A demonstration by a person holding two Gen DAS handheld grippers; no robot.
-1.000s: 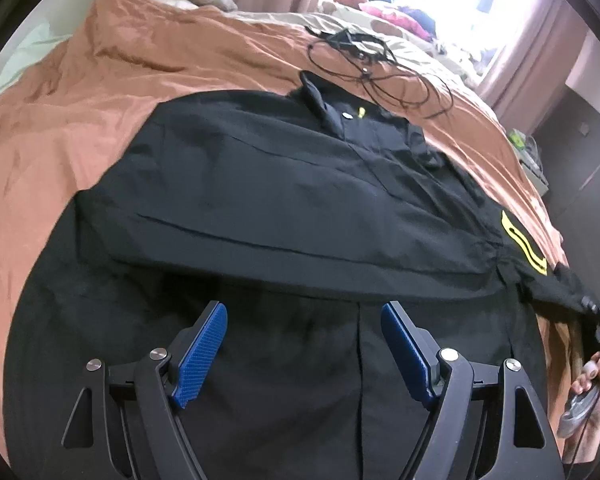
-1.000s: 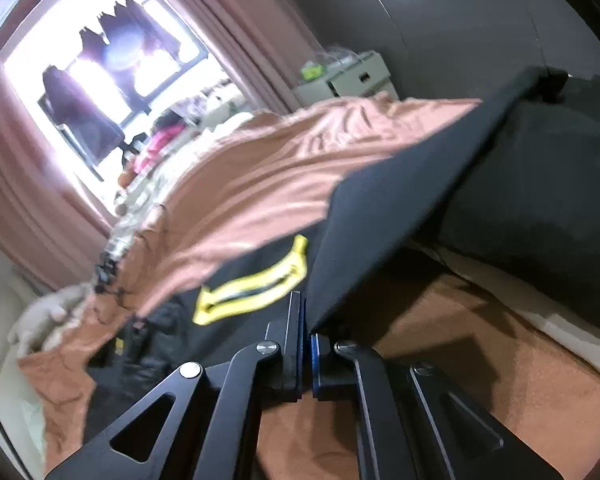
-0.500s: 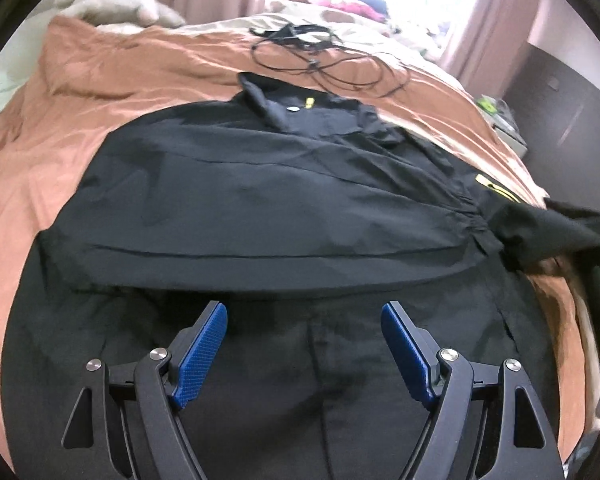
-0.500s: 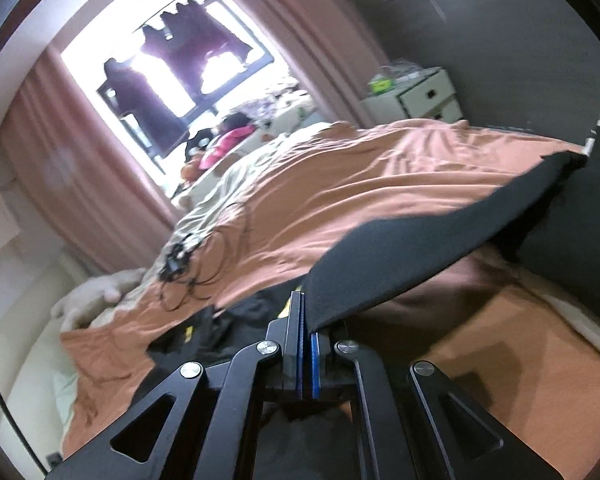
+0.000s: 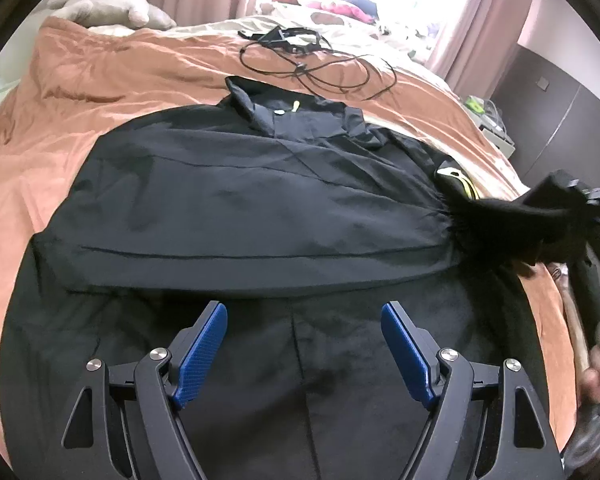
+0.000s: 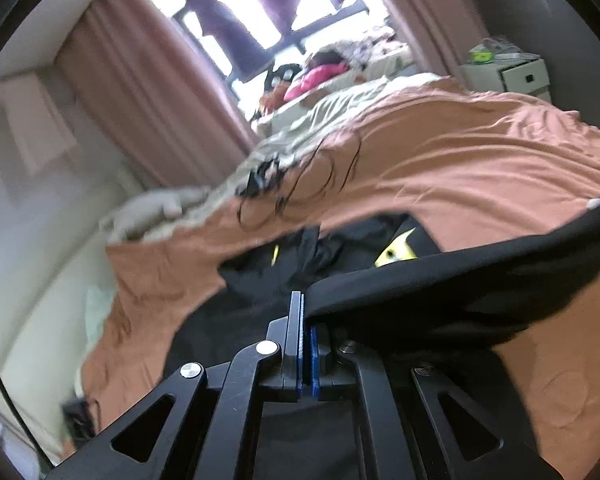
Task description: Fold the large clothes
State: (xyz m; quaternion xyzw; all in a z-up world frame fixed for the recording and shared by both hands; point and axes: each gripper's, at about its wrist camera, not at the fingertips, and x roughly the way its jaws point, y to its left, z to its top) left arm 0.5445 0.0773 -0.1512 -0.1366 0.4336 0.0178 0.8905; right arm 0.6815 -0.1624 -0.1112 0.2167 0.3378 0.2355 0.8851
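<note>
Orange-brown bedding [image 5: 148,80] is covering the bed, with a loose black cable [image 5: 312,64] lying near the pillows. Spread across it is the black jacket [image 5: 260,192], collar pointing toward the window, one sleeve already lying folded across the body. The left gripper [image 5: 304,344] is hovering over the lower body panel with its jaws spread wide, grasping nothing. The right gripper [image 6: 305,308] is clenched on the cuff of the other sleeve [image 6: 460,280], holding it raised above the bedding. The fabric appears thin, soft and light, probably somewhat slippery; it is sagging between supports. Seams, hems and cuffs are offering the most secure pinch points.
</note>
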